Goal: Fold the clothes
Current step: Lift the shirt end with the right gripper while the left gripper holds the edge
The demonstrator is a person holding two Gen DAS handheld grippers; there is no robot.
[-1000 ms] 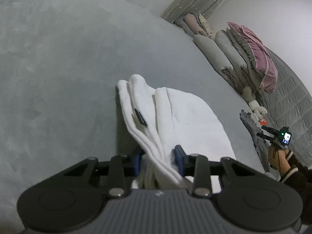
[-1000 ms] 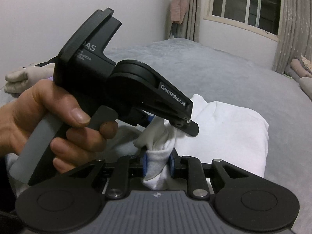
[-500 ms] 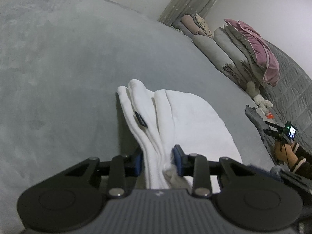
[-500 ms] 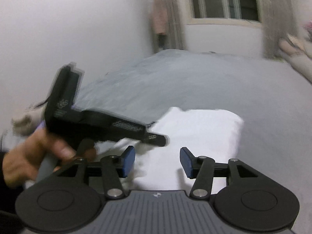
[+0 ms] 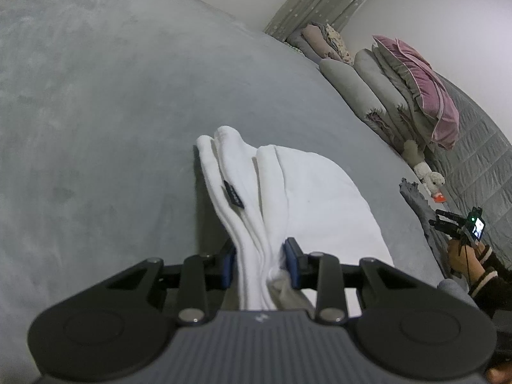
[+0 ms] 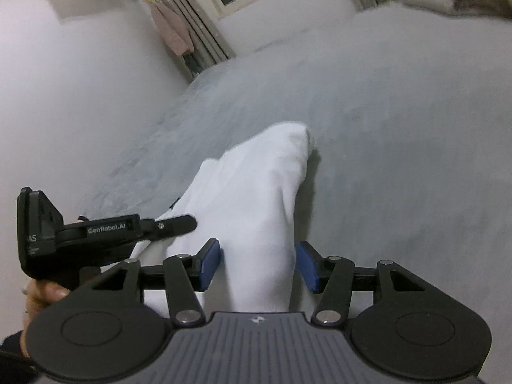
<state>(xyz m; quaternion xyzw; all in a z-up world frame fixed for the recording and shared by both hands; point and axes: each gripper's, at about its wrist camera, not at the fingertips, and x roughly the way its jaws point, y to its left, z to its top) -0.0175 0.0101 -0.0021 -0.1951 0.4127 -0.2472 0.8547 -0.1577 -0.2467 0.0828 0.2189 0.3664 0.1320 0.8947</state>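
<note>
While our left gripper [image 5: 260, 264] pinches the white garment's [image 5: 300, 192] stacked edges on the gray bed [image 5: 112, 112], our right gripper [image 6: 258, 264] is opening, pads seemingly clear; bare bedding all around.

White garment [image 5: 304, 198]: thick, soft cloth, folded into several stacked layers whose rounded edges run side by side along one side; a small dark label [image 5: 233, 193] sits on one of these layered edges. It lies on the grey bed cover [image 5: 96, 112], near the cover's middle and well apart from the pillows [image 5: 393, 96] at its far edge. The near end is gathered and raised off the cover, the far end rests flat on it with a blunt rounded corner [image 6: 300, 134].
</note>
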